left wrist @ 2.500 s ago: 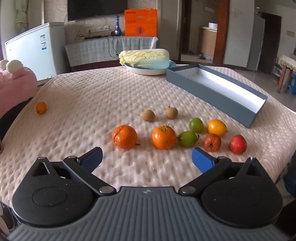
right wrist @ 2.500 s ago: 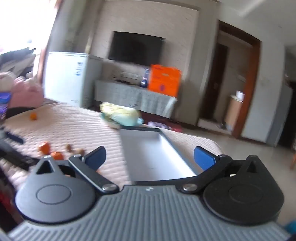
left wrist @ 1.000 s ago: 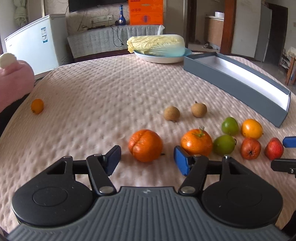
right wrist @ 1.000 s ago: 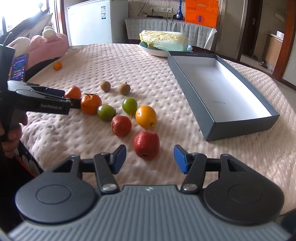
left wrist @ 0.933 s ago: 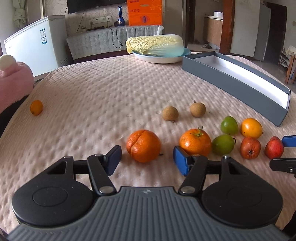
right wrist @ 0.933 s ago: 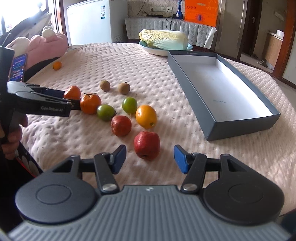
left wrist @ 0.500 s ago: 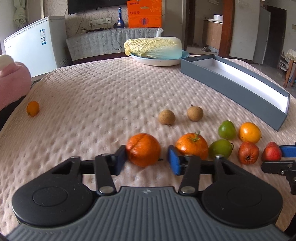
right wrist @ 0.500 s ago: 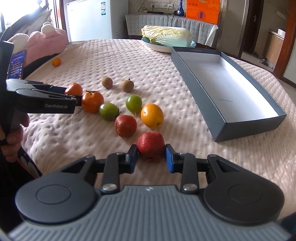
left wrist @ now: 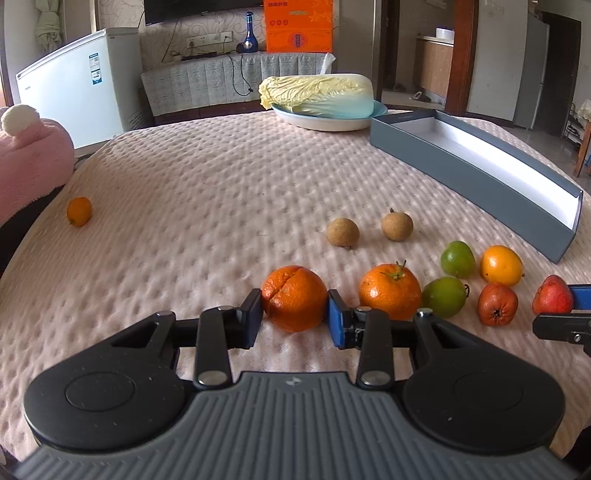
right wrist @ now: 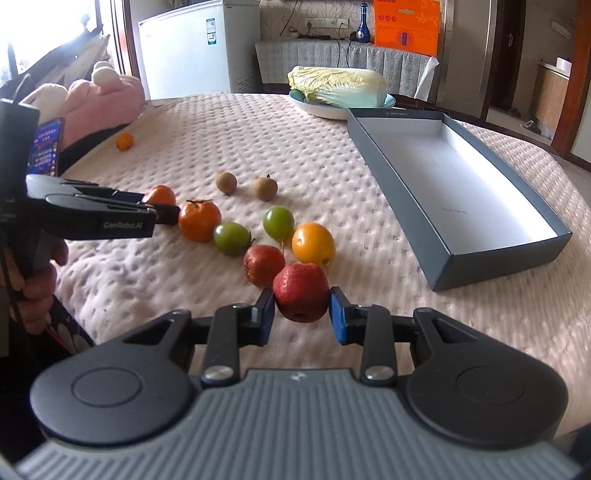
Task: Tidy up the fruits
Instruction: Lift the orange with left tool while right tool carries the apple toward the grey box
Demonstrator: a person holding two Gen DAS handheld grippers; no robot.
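- Holding two fruits at once: my left gripper (left wrist: pixel 294 318) has just closed its fingers on the creased round orange (left wrist: pixel 294 297), and my right gripper (right wrist: pixel 302 314) has just closed on the dimpled red fruit (right wrist: pixel 301 292). Both fruits sit low over the bumpy pink-covered desk (left wrist: pixel 221 192), the rest of the fruit lying beside them.
- The orange is clamped near the pad tips, so I judge it could roll out forward when I lift.
- The stemmed orange (left wrist: pixel 390 291) sits just beside my left gripper's blue finger (left wrist: pixel 335 320); a sideways swing could knock it rolling.
- The red fruit looks soft; squeezing harder may bruise it.
- The open grey cardboard box with white lining (right wrist: pixel 546 240) stands well apart, so a long carry risks a drop.
- Readable writing: "GenRobot.AI" on the left gripper's body. The box's small print and the orange carton (right wrist: pixel 406 26) are too small to read.
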